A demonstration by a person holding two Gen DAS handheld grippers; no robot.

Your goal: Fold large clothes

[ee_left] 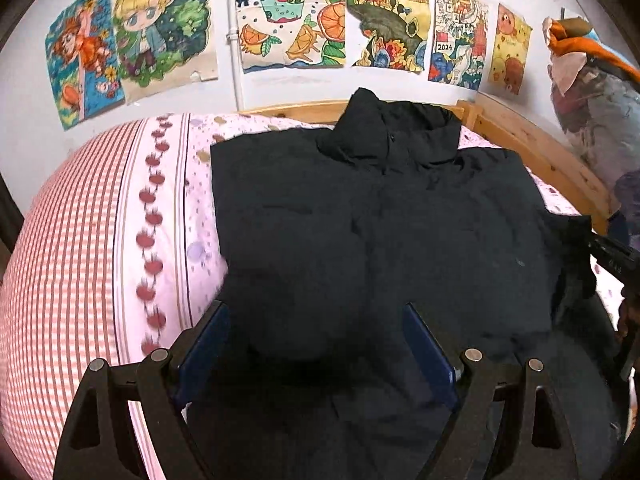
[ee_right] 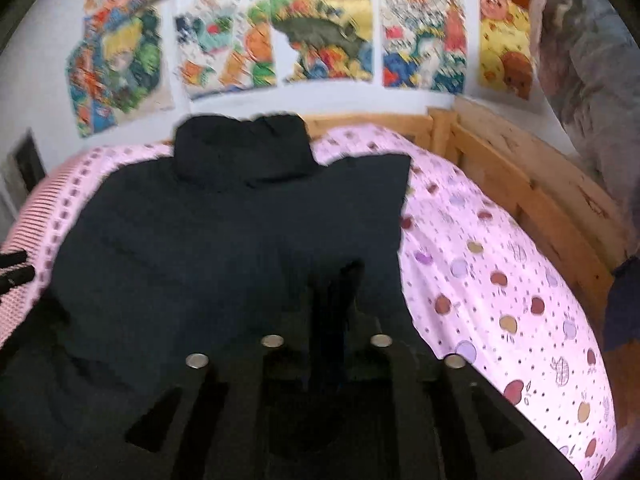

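Pink apple-print bed (ee_left: 172, 208) with black jacket (ee_left: 380, 220) spread flat.

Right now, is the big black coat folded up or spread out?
Partly folded: the black padded coat lies flat on the pink bedsheet, sleeves tucked in.

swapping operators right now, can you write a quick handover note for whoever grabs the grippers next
Left gripper: open, nothing held, hovering over the near part of the black jacket.
Right gripper: jaws nearly together; the view is blurred and dark, so whether it pinches jacket fabric cannot be told.
Jacket: lying flat on the pink patterned bedsheet, collar toward the wall with the drawings. Both sides look folded in, leaving a roughly rectangular body.
Left to do: probably fold the near hem up toward the collar and tidy the bunched edge on its right side.
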